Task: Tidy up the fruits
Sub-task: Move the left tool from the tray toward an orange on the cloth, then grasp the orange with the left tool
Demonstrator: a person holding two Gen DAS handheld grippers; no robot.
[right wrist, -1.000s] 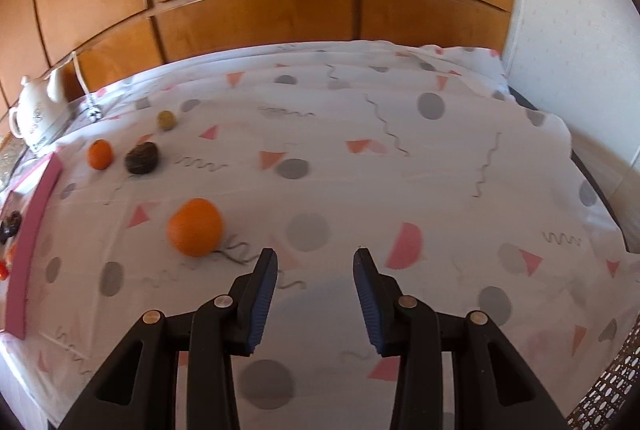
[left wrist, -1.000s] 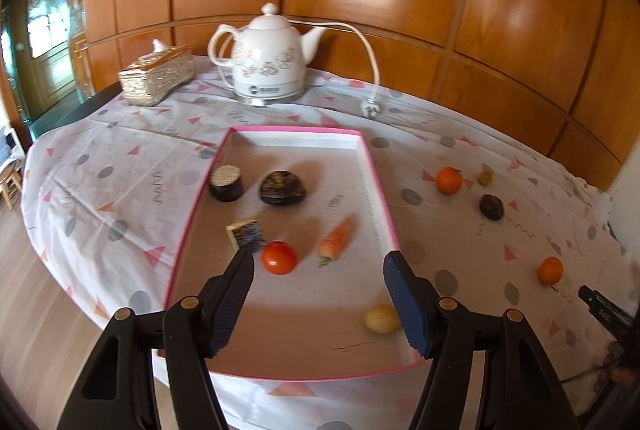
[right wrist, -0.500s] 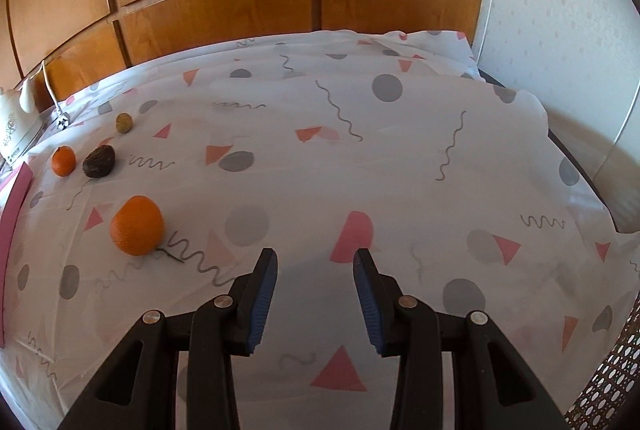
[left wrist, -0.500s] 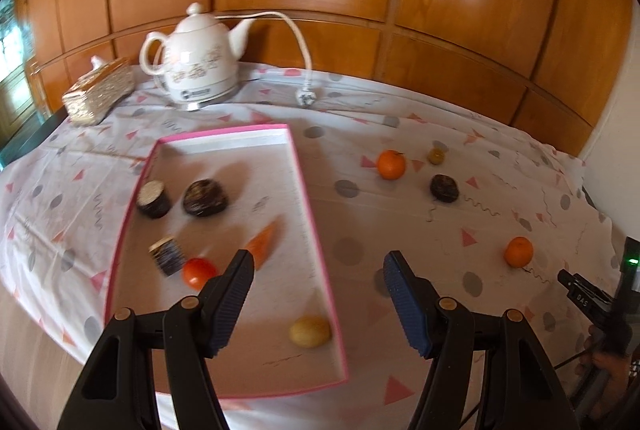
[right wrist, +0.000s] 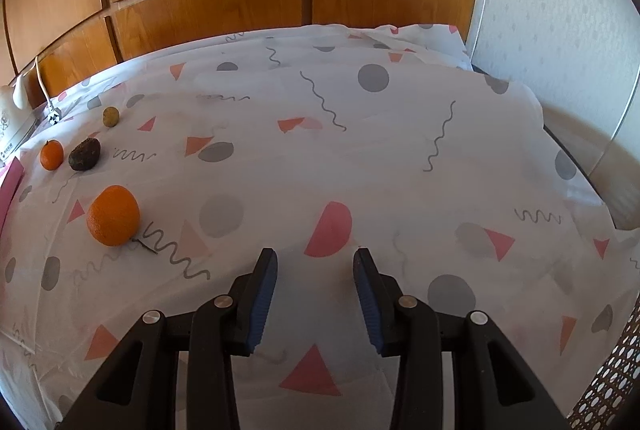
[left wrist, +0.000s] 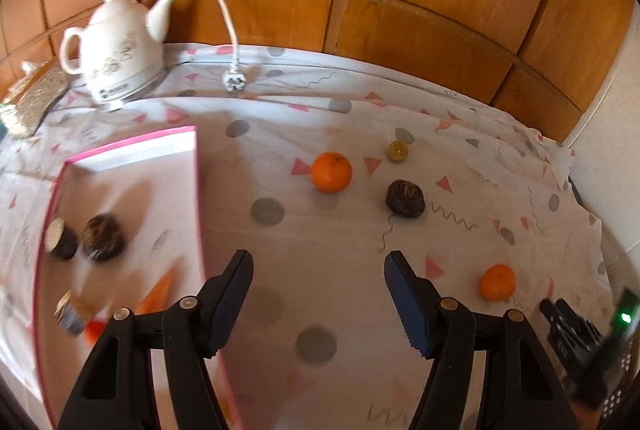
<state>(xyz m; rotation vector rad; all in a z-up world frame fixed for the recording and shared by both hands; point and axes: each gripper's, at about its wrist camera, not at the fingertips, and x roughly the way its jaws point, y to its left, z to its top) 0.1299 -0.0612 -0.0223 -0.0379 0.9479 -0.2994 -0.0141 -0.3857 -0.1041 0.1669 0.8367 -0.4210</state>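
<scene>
Left gripper [left wrist: 318, 294] swung off tray [left wrist: 192, 150]; oranges [left wrist: 331, 172], kettle [left wrist: 116, 50] beyond.

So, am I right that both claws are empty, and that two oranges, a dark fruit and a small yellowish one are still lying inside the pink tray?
Not quite: those four lie outside the pink tray, on the tablecloth beside it. The left wrist view shows the oranges, the dark fruit and the small yellowish one there. The left claw and right claw are indeed empty.
</scene>
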